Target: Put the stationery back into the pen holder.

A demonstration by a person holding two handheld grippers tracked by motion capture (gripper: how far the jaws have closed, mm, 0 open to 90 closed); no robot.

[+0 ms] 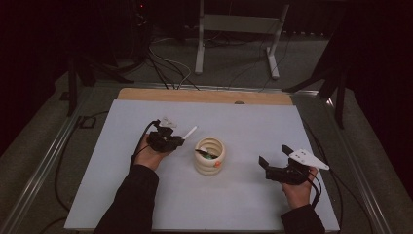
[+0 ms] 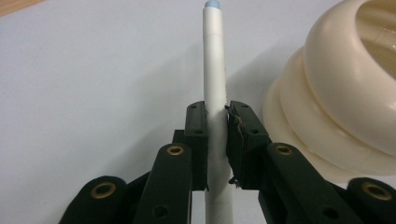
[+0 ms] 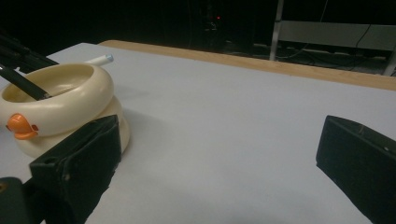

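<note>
The left gripper (image 2: 216,140) has its fingers clamped on a white pen (image 2: 215,84), just left of the holder (image 1: 210,156). The right gripper (image 1: 273,158), right of the holder, keeps its fingers apart and empty.

No legible text, label, brand, number or sign is found on any surface: none on the white pen (image 2: 215,70), the cream ringed holder (image 1: 210,156), the white table top (image 1: 253,131), or either gripper's body.
</note>
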